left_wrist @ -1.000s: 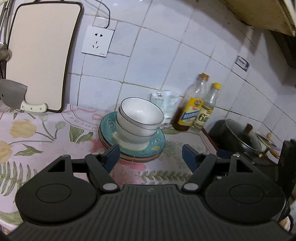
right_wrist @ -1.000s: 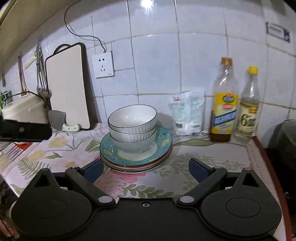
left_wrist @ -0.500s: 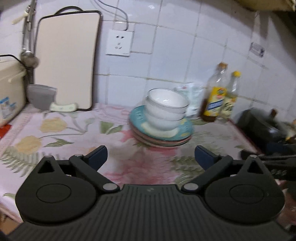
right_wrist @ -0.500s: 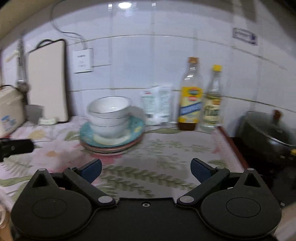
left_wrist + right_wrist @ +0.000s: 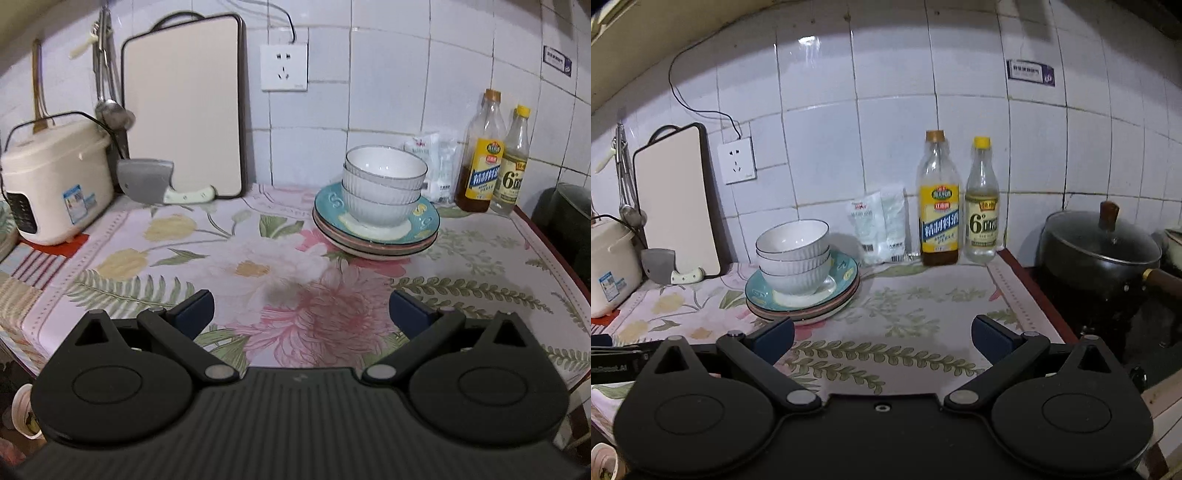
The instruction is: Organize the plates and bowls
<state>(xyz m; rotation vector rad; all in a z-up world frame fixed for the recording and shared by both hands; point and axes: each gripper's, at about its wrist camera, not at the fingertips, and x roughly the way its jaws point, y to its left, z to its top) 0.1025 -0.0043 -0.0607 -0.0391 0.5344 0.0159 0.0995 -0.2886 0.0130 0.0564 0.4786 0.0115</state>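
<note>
Two white ribbed bowls (image 5: 384, 188) with thin dark rims show from the left wrist camera, nested and sitting on a stack of plates (image 5: 376, 230), the top plate teal with a cream centre and yellow marks, pinkish and pale rims showing beneath it. The stack rests on the floral tablecloth (image 5: 258, 266) near the tiled wall, right of centre and well apart from the left gripper (image 5: 301, 306), whose jaws stand wide apart with nothing between them. A cream cutting board (image 5: 183, 107) leans on the wall with a cleaver (image 5: 147, 181) at its foot, beside a rice cooker (image 5: 51, 181). From the right wrist camera, three bowls can be counted in the nest, sitting toward the left of the teal plate. A white packet (image 5: 879, 225) and two bottles (image 5: 940, 206) stand just to the right, a lidded black pot (image 5: 1100, 254) beyond. The right gripper (image 5: 882, 338) hangs over the cloth, jaws spread and empty.
</note>
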